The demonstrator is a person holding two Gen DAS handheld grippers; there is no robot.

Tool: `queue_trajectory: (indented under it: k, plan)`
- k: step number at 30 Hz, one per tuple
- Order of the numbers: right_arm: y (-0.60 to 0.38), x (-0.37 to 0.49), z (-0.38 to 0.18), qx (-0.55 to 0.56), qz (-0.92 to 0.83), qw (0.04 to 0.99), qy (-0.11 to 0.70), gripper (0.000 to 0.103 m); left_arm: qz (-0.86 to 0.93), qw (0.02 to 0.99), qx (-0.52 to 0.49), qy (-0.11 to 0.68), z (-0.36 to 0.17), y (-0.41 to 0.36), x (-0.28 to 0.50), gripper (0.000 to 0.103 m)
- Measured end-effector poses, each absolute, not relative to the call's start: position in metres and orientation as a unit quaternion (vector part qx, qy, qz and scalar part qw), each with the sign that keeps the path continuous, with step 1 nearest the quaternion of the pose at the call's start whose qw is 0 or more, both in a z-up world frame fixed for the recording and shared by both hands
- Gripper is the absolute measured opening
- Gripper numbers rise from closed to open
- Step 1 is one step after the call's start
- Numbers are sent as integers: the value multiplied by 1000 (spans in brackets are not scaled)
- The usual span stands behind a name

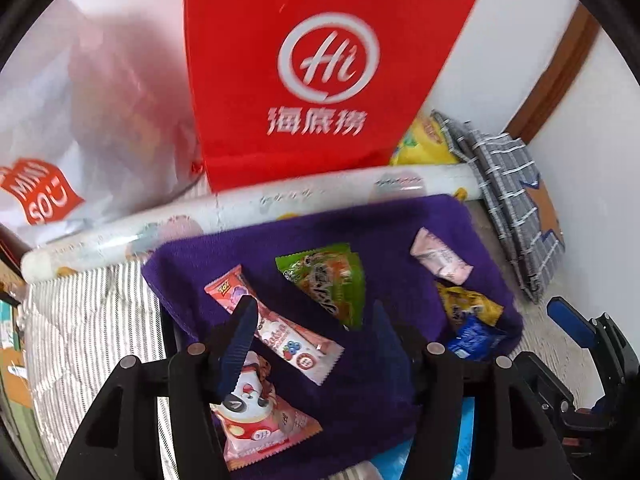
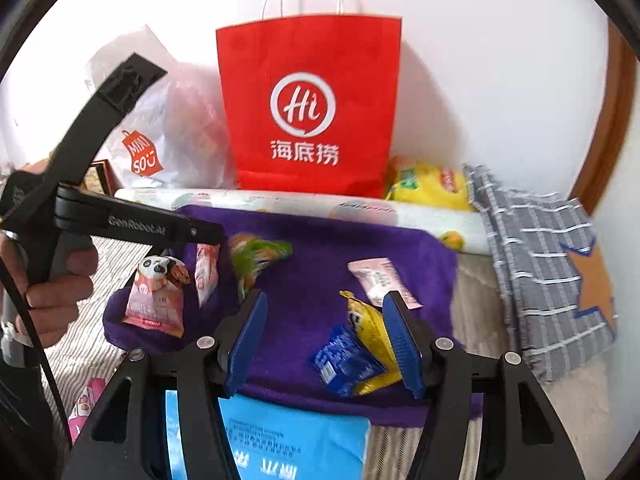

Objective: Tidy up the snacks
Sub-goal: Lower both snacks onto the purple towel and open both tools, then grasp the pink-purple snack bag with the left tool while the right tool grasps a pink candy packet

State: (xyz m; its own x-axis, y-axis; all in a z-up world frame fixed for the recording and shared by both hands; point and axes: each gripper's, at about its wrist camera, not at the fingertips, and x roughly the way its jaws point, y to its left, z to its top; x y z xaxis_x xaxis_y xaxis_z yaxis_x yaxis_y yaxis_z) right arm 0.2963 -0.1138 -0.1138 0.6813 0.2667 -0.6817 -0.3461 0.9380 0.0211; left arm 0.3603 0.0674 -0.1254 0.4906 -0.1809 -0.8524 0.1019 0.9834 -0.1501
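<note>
Several snack packets lie on a purple towel (image 1: 360, 380). My left gripper (image 1: 312, 340) hangs open above a long pink packet (image 1: 280, 330), its pads clear of it. A panda packet (image 1: 256, 420) lies under its left finger (image 1: 240, 336). A green packet (image 1: 328, 280) and a small pale pink packet (image 1: 440, 258) lie farther back. In the right wrist view my right gripper (image 2: 326, 338) stands open over the towel (image 2: 312, 280). A blue packet (image 2: 348, 360) and a yellow packet (image 2: 372, 332) lie by its right finger (image 2: 404, 340), not pinched.
A red paper bag (image 2: 308, 112) stands at the wall behind a printed roll (image 2: 320, 204), with a white plastic bag (image 2: 160, 140) to its left. A yellow chip bag (image 2: 428, 184) and grey checked cloth (image 2: 540, 260) lie right. A light blue pack (image 2: 280, 440) sits in front.
</note>
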Motion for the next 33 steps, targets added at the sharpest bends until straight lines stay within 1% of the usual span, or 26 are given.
queue_trajectory:
  k: [5, 8, 10, 13, 19, 25, 33]
  plan:
    - [-120, 272, -96, -63, 124, 930, 340, 60, -92, 882, -13, 463, -95, 57, 338, 58]
    - [-124, 256, -88, -45, 131, 927, 348, 60, -88, 895, -3, 438, -75, 56, 320, 58]
    - [-125, 247, -86, -37, 137, 924, 355, 58, -84, 903, 2, 422, -62, 58, 305, 58]
    - [-125, 230, -83, -28, 147, 922, 357, 57, -76, 907, -9, 414, -52, 69, 283, 58]
    - [-112, 199, -90, -22, 185, 909, 373, 57, -46, 903, -42, 426, -62, 95, 242, 59]
    - [-90, 167, -113, -51, 211, 892, 396, 57, -29, 901, -75, 426, -75, 119, 207, 59]
    - [-77, 138, -149, -35, 220, 868, 444, 57, -15, 900, -99, 425, -84, 137, 178, 59]
